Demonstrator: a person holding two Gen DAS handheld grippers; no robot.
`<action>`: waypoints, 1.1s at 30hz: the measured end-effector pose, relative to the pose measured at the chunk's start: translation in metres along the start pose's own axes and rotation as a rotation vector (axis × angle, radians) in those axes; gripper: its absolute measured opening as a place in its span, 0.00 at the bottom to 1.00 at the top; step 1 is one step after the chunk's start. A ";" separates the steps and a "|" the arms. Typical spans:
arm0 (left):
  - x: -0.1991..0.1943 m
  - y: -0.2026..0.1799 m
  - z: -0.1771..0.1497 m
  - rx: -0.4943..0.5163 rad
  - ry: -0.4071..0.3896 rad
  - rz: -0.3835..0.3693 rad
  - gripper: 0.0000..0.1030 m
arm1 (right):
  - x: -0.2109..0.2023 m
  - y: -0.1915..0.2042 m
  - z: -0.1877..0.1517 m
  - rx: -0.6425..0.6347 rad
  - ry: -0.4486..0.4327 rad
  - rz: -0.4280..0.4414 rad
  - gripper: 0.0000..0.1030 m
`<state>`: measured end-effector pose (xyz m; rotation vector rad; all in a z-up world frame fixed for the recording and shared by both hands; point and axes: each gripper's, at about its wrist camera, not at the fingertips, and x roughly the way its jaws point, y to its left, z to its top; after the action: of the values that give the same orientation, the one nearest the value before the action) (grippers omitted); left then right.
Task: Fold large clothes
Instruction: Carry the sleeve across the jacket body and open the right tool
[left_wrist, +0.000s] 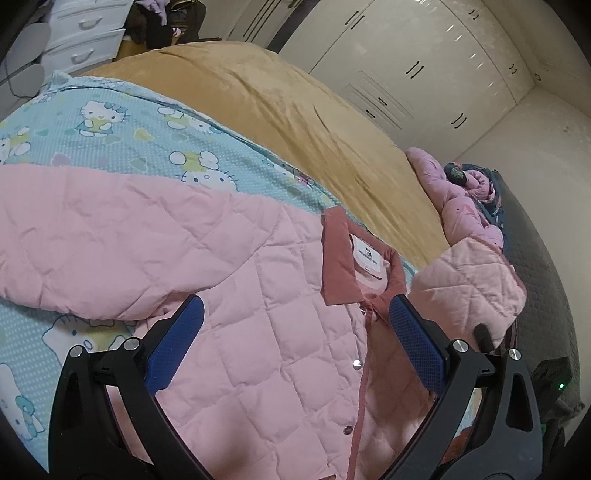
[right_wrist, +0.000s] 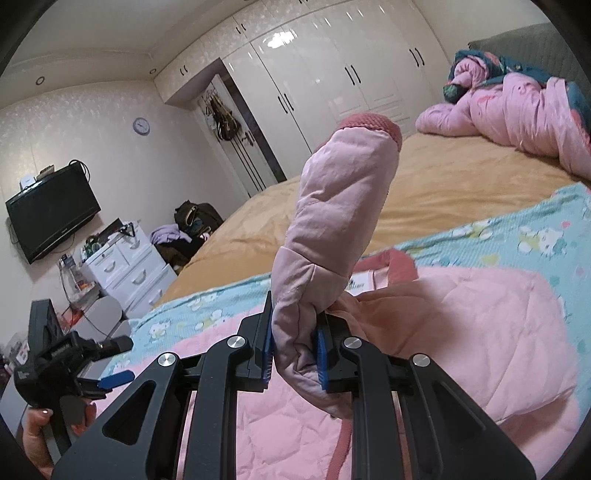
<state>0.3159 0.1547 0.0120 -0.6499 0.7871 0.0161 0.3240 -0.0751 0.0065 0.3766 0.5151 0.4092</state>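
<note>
A pink quilted jacket (left_wrist: 258, 332) with a darker pink collar (left_wrist: 338, 258) lies front up on a light blue cartoon-print sheet (left_wrist: 129, 136). My left gripper (left_wrist: 295, 317) is open and empty, hovering over the jacket's chest just below the collar. My right gripper (right_wrist: 295, 350) is shut on the jacket's sleeve (right_wrist: 340, 206), which stands up from the jaws with its ribbed cuff (right_wrist: 373, 123) on top. The rest of the jacket (right_wrist: 461, 332) lies below it. The left gripper (right_wrist: 114, 378) shows at the lower left of the right wrist view.
The bed has a tan cover (left_wrist: 295, 110). A bundled pink and dark blue quilt (right_wrist: 517, 107) lies by the headboard. White wardrobes (right_wrist: 314, 74) line the far wall. A white drawer unit (right_wrist: 125, 266) and a wall television (right_wrist: 51, 210) stand beyond the bed's foot.
</note>
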 end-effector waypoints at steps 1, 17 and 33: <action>0.001 0.001 0.000 -0.002 0.001 0.000 0.91 | 0.003 0.002 -0.004 0.000 0.006 -0.003 0.17; 0.027 -0.005 -0.011 -0.024 0.051 -0.048 0.91 | 0.044 0.014 -0.076 0.154 0.243 0.049 0.36; 0.054 -0.010 -0.024 -0.032 0.098 -0.095 0.91 | 0.022 0.026 -0.098 0.148 0.293 0.113 0.86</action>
<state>0.3415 0.1213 -0.0310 -0.7225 0.8508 -0.0904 0.2813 -0.0188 -0.0692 0.4937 0.8148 0.5410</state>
